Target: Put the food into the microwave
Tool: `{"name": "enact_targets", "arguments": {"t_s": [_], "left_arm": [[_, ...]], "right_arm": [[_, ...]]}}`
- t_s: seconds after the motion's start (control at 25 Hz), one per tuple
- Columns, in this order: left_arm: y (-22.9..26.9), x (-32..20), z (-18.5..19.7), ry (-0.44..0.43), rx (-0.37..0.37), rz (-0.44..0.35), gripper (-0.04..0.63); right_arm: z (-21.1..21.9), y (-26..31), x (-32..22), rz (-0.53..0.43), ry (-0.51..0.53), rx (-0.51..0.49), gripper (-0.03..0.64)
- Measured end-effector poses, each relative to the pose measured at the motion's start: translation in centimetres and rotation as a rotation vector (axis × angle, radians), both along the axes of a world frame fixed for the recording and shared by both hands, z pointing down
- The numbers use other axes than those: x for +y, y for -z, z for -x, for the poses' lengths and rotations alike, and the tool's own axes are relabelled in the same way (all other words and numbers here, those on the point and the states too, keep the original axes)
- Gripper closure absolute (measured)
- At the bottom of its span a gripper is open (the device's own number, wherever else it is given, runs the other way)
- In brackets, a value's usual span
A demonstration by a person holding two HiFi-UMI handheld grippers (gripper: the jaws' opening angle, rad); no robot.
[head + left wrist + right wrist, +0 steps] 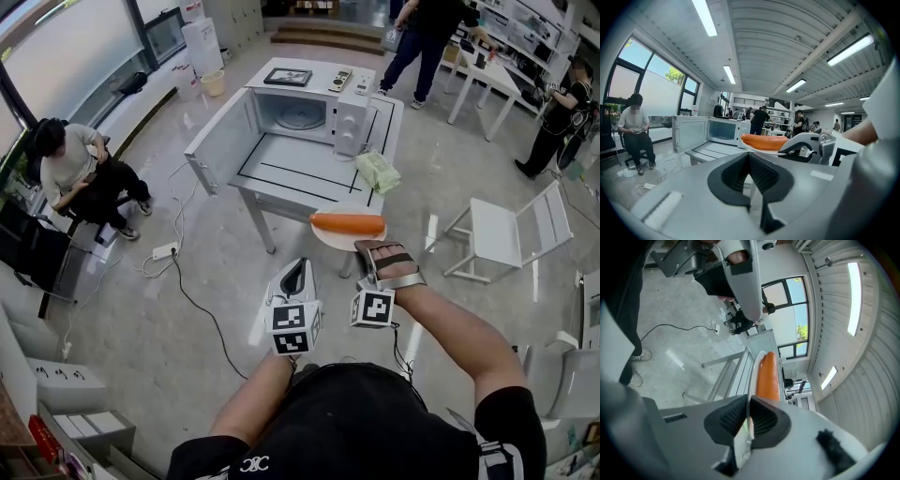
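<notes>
A long orange piece of food (347, 223) lies on a small white plate (328, 241). My right gripper (375, 249) is shut on the plate's near rim and holds it in the air, short of the table's front edge. The right gripper view shows the plate rim (752, 371) pinched between the pads, with the food (767, 376) beyond. My left gripper (296, 272) hovers just left of the plate, shut and holding nothing. The white microwave (305, 112) stands on the white table (300, 178), its door (220, 141) swung wide to the left and its cavity bare.
A crumpled green bag (378, 172) lies on the table's right side. A black frame (288, 77) and remotes (340, 80) lie behind the microwave. A white chair (511, 230) stands at the right. A person (80, 173) sits at far left; cables cross the floor.
</notes>
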State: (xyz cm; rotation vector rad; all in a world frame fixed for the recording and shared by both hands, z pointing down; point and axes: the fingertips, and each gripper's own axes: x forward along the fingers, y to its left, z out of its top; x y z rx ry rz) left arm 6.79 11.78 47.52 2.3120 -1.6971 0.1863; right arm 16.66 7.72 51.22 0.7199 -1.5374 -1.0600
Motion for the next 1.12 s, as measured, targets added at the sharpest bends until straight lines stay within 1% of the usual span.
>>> {"name": "enact_targets", "arguments": {"t_s": [0.6,0.8,1.12], "left_arm": [[-0.6,1.3,5.7,-0.041,0.015,-0.008,0.586],[-1.3,1.6,7.3,-0.042,0.015,0.006,0.586],[-1.2,0.2,9.2,-0.033,0.004,-0.007,0.586]], "right_arm": [[5.2,0.0,0.6,-0.007,-0.069,-0.006,0.594],[7.0,0.1,0.8,-0.02,-0.06,0.0,0.594],[8.7,-0.2,-1.0,-0.025,-0.059,-0.009,0.594]]}}
